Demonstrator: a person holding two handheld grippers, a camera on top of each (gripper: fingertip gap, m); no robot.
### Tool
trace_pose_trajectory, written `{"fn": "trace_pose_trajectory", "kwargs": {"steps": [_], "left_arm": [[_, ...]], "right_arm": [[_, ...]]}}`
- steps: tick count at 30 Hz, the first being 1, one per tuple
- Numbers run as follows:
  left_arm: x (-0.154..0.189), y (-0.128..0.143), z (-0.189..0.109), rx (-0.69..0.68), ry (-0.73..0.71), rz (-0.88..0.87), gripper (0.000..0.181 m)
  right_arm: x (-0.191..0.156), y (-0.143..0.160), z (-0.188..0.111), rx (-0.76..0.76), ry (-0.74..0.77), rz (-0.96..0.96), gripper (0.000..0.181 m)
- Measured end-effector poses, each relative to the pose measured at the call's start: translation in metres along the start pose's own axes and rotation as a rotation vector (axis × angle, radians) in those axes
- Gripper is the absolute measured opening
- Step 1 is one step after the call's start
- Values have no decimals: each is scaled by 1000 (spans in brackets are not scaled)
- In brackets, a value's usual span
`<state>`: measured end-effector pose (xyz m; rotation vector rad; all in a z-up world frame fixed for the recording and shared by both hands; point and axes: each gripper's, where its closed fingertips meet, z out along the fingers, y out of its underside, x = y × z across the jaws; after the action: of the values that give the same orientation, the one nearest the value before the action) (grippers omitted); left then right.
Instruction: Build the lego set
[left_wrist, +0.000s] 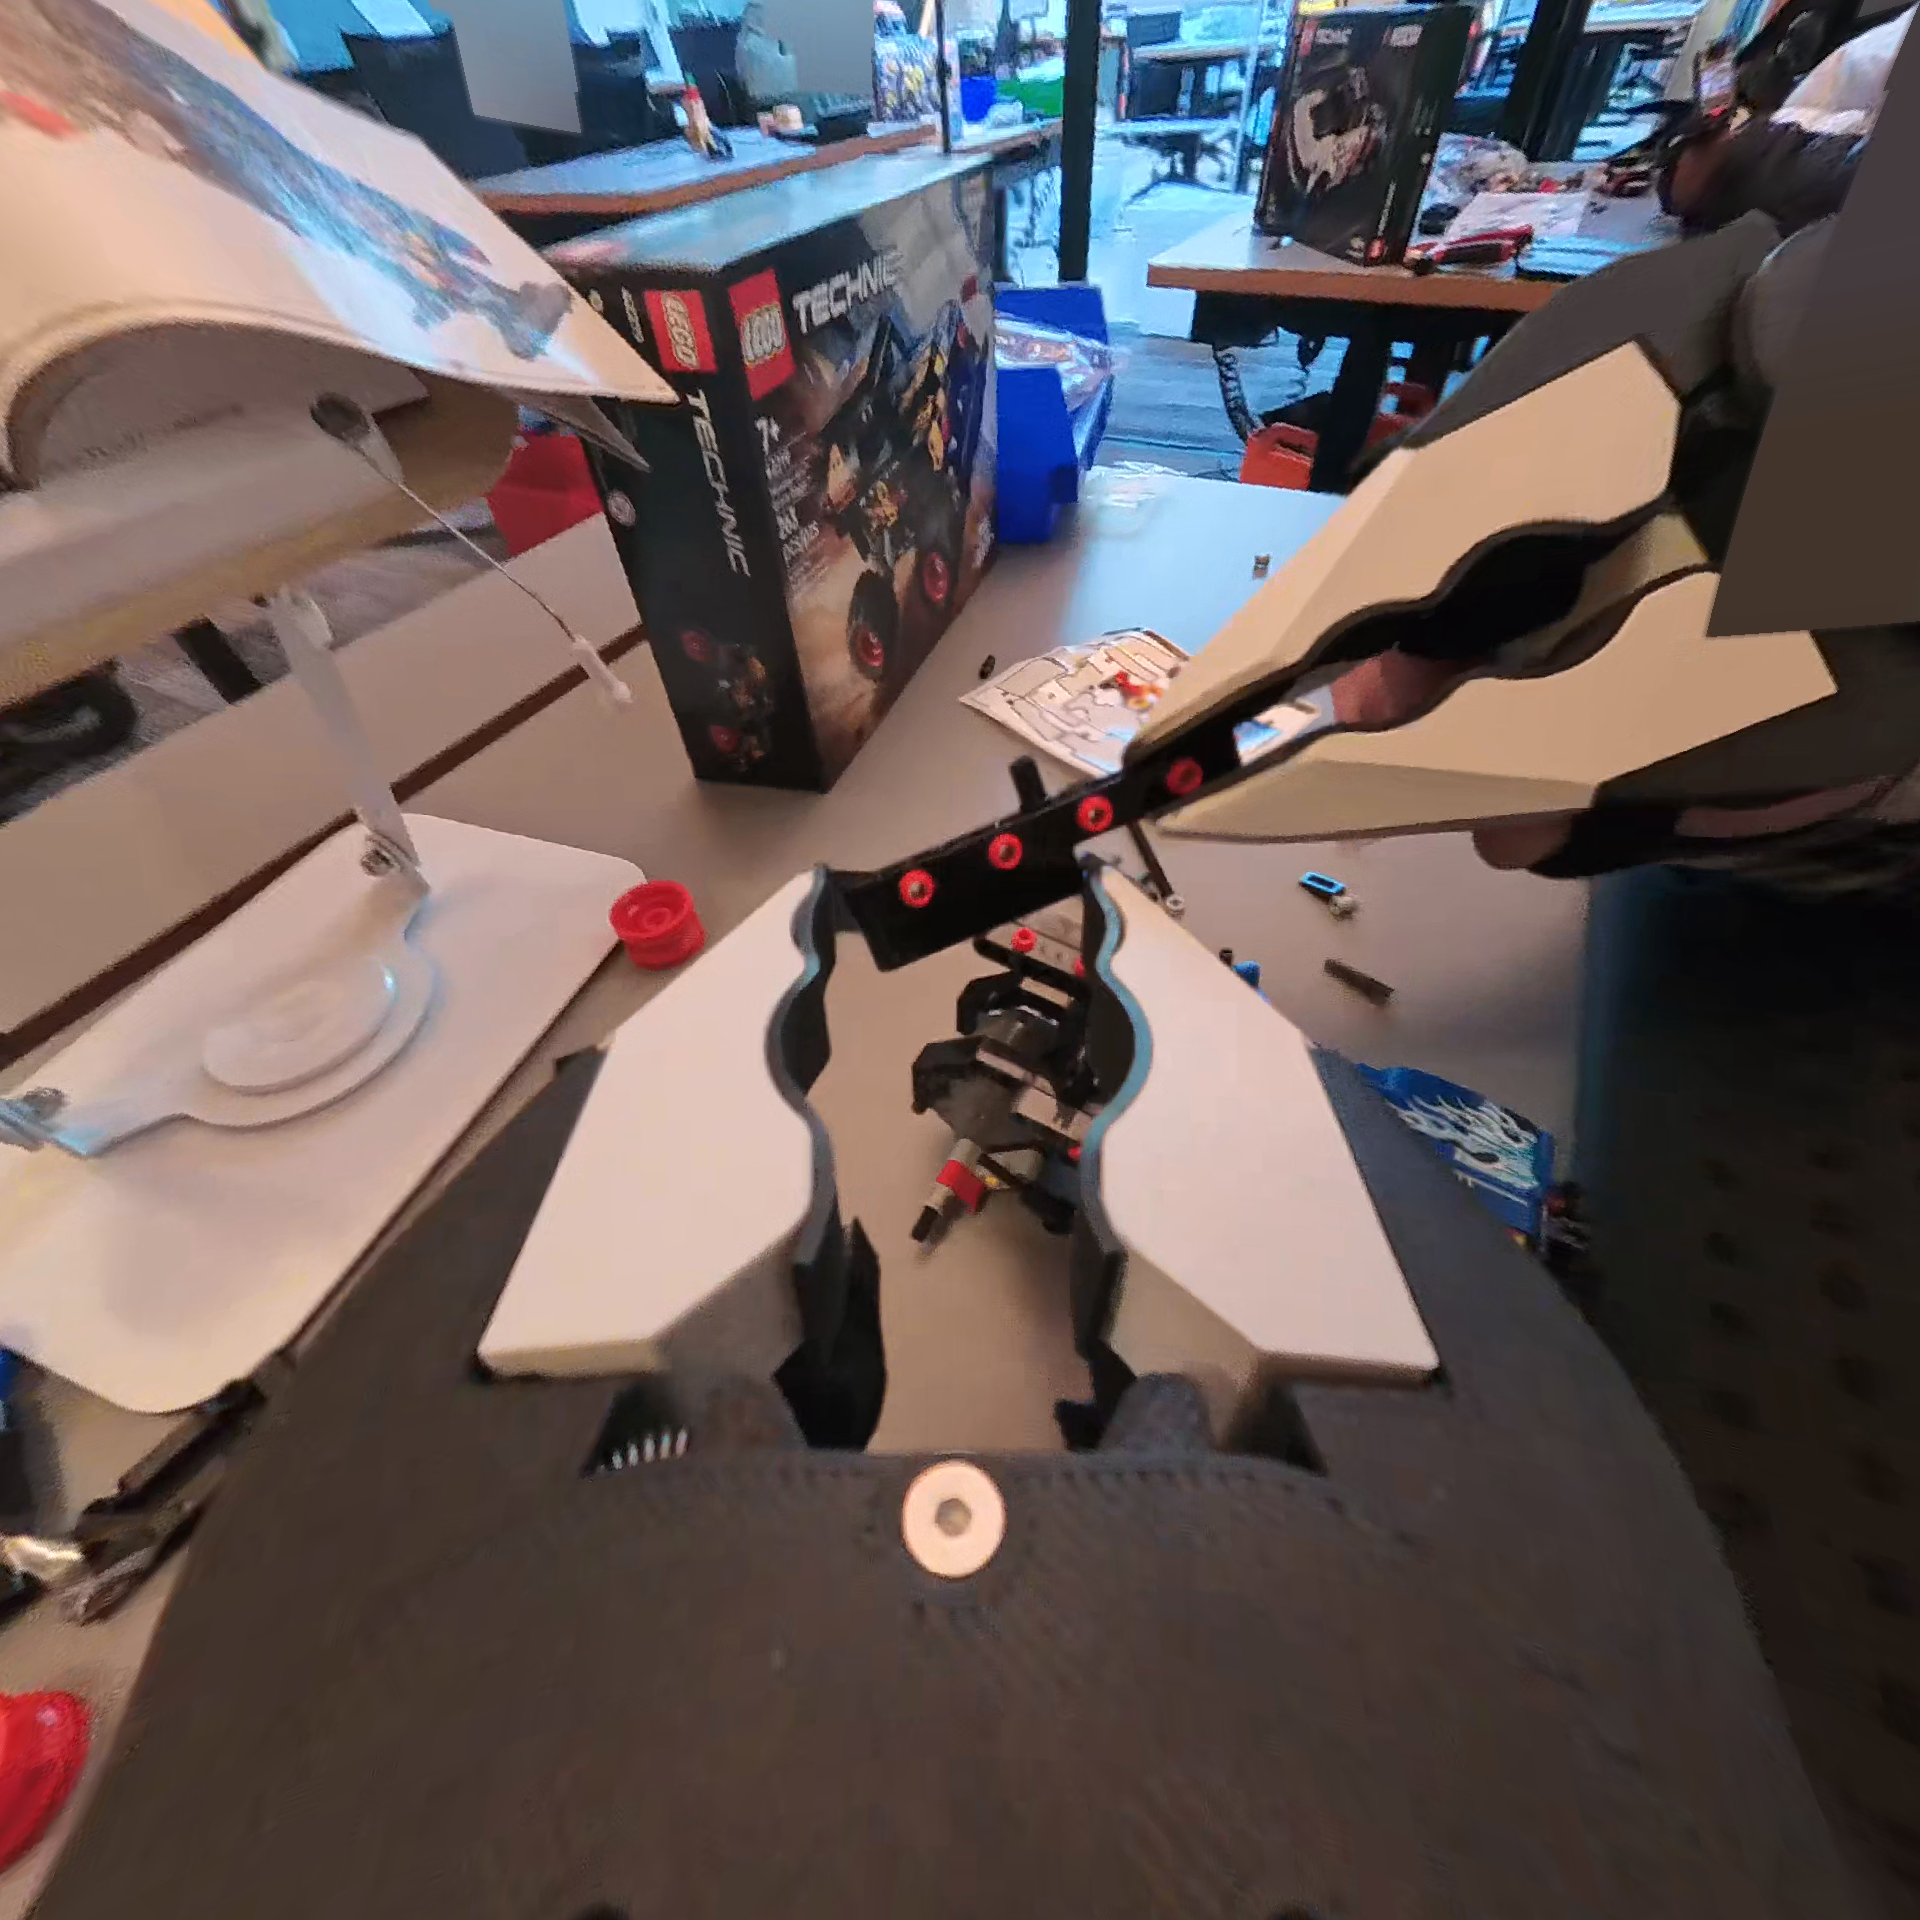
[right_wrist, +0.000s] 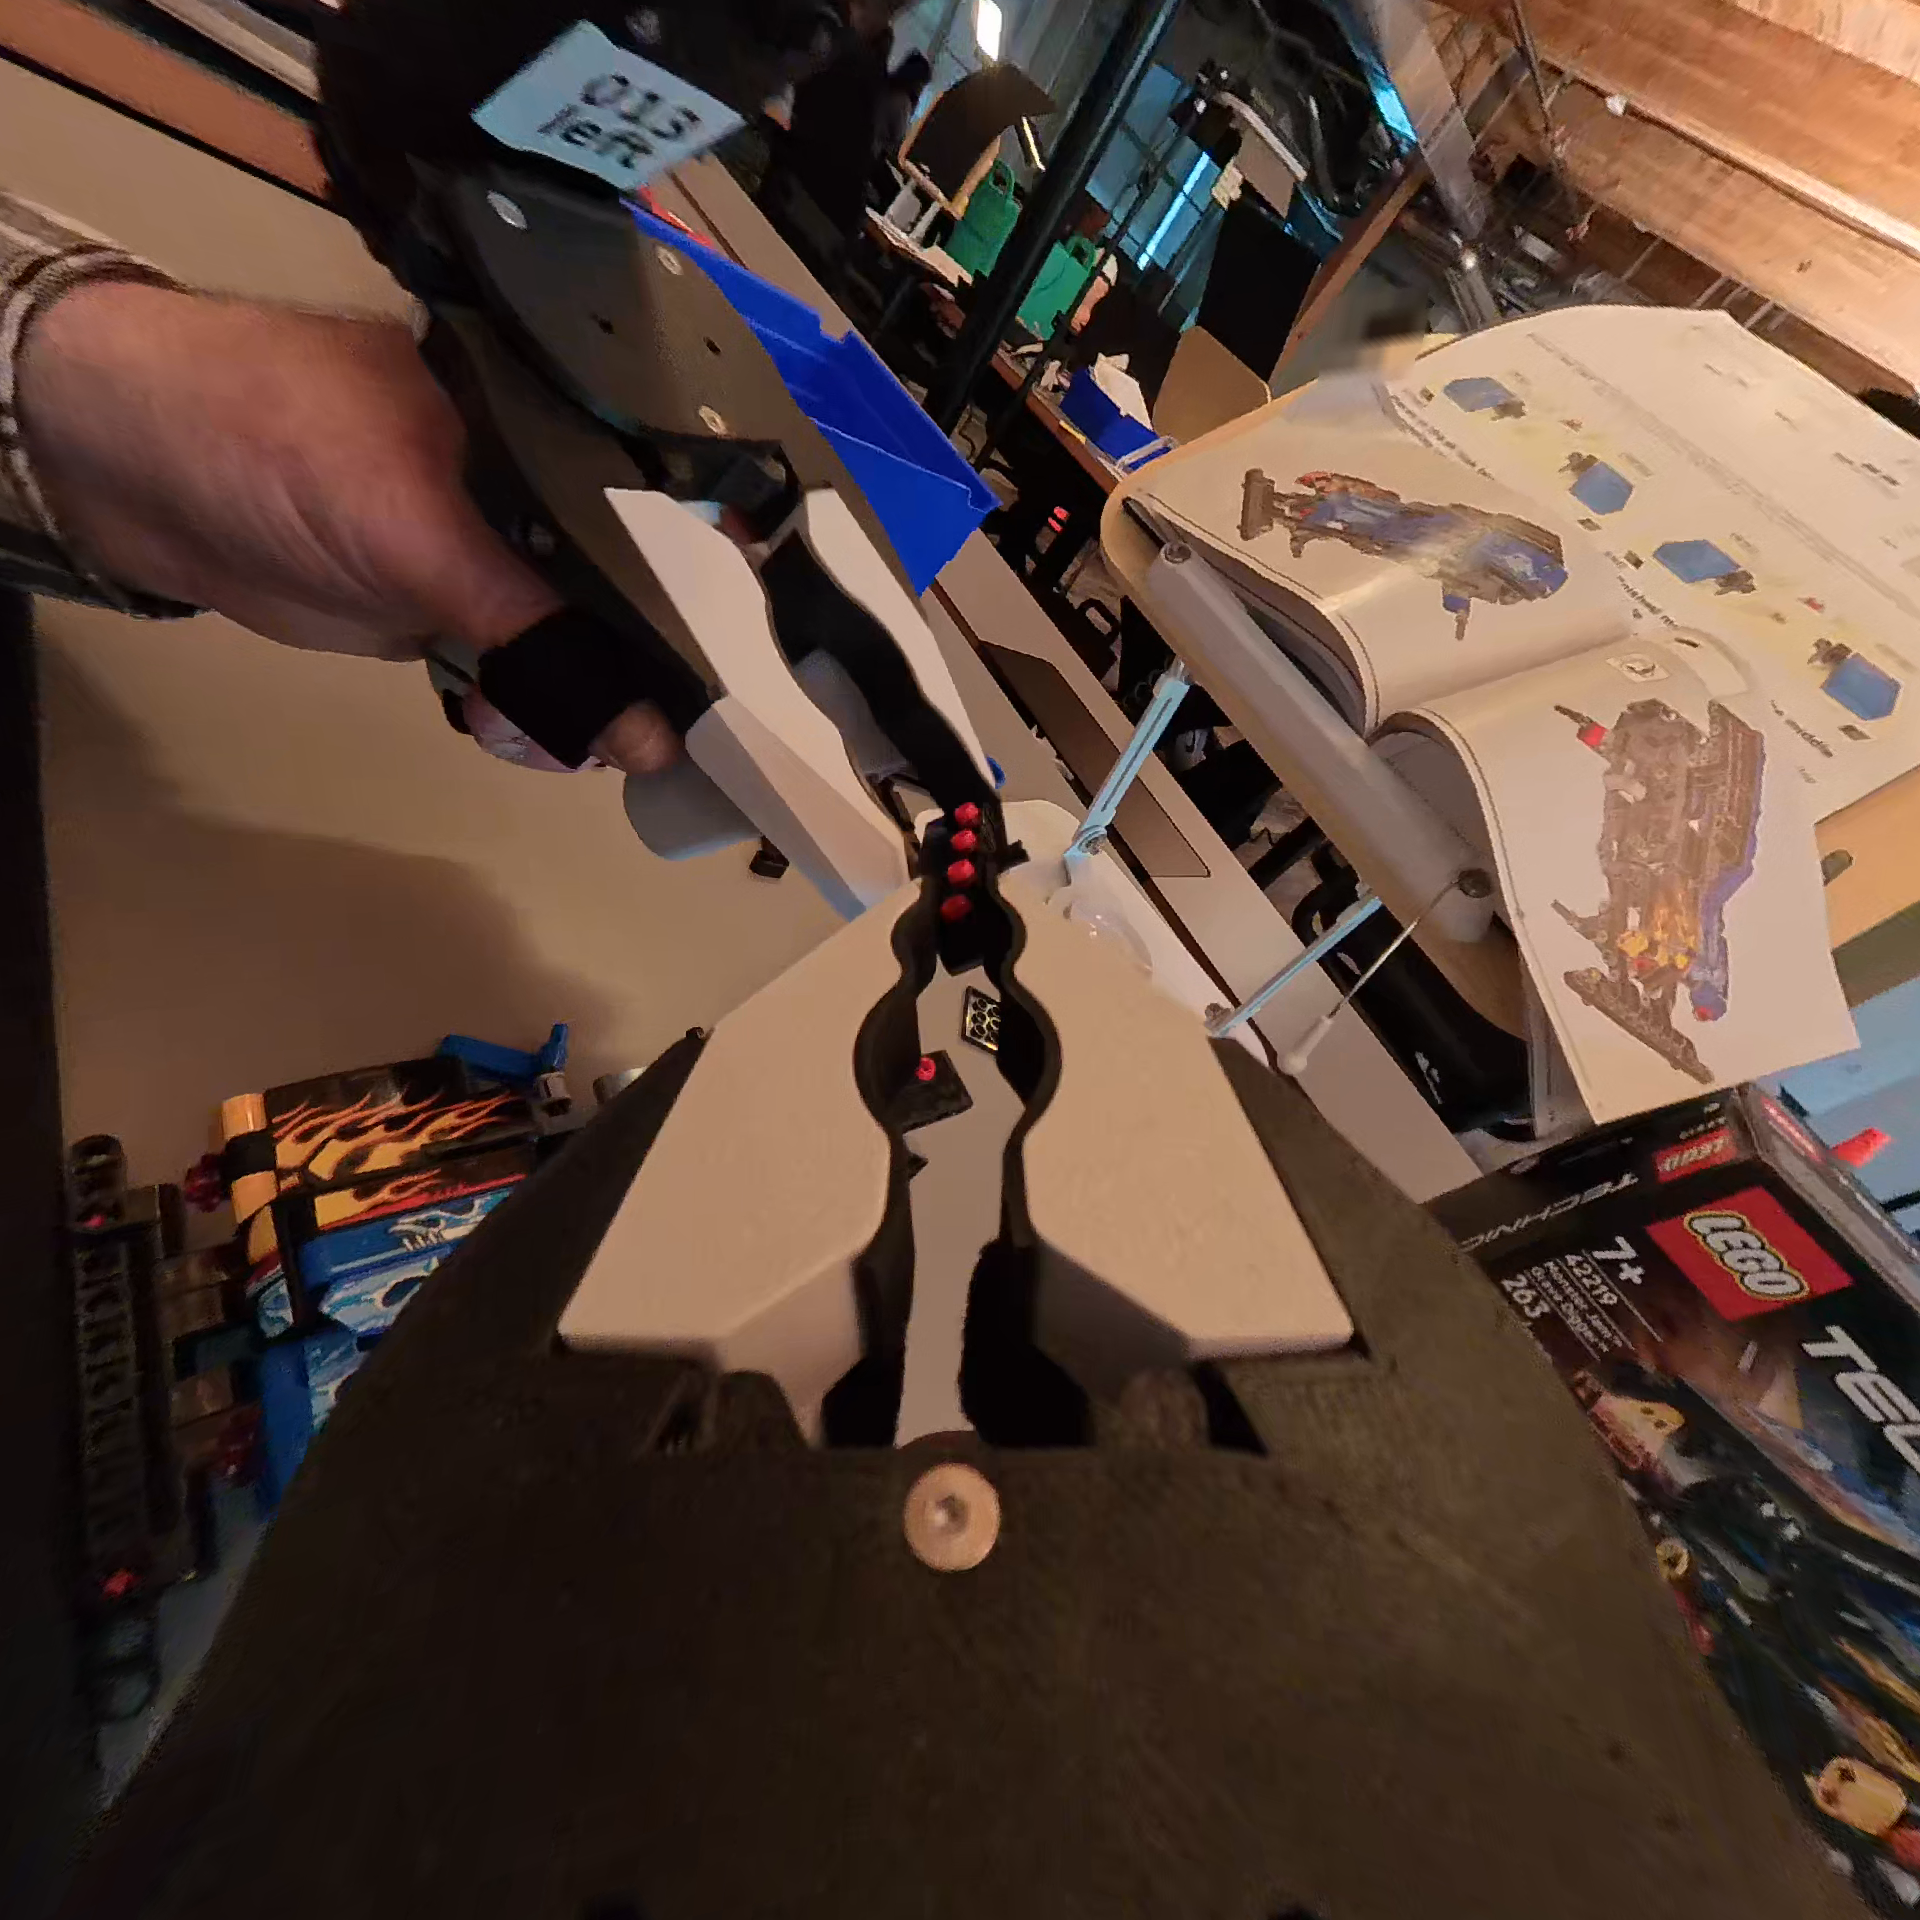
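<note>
The left gripper (left_wrist: 961, 899) is seen nearest, its jaws standing well apart with nothing clamped. Across its tips a black beam (left_wrist: 1039, 847) studded with red pins (left_wrist: 1004, 851) is being presented. One end lies right by a left fingertip (left_wrist: 805, 935), though whether it touches cannot be told. The beam is pinched at its far end by the right gripper (right_wrist: 958, 920), whose jaws are drawn in tight on it. It is held in the air, above the table (left_wrist: 582, 748).

Directly below, a black and grey sub-assembly (left_wrist: 1023, 1091) with a red-tipped shaft is lying on the table, apart from the beam. So the pins look seated in the beam, but the joining of beam to chassis is judged not yet done.

Just beside, a red wheel hub (left_wrist: 657, 923) is left loose. A blue connector (left_wrist: 1322, 885) and a short dark axle (left_wrist: 1356, 980) are scattered too. Flame-printed panels (right_wrist: 384, 1143) are stacked off to one side, seemingly built but not mounted.

Farther back, a sticker sheet (left_wrist: 1081, 686) is lying flat. The set's box (left_wrist: 810, 499) is stood upright behind it. The instruction booklet (right_wrist: 1558, 675) is propped open on its stand.

The build is judged to be at a middle stage, with wheels, panels and frame not yet brought together.
</note>
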<state>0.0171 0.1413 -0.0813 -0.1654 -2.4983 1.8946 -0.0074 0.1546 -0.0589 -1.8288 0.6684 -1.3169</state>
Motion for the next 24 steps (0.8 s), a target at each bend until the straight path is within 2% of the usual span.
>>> {"fn": "trace_pose_trajectory", "kwargs": {"steps": [7,13,16,20,24], "left_arm": [[1,-2,0,34,-31,-44,46],[1,-1,-3,12,-28,24,44],[-5,7,-9,-108,1,120,43],[-3,31,-14,-336,103,226,44],[3,51,-7,-502,197,314,44]], "right_arm": [[-2,-5,-1,10,80,-10,6],[-11,-8,-1,33,30,17,8],[-9,-10,-7,74,-57,95,18],[7,19,-10,-19,-169,228,22],[-2,36,-9,-70,-355,346,28]]}}
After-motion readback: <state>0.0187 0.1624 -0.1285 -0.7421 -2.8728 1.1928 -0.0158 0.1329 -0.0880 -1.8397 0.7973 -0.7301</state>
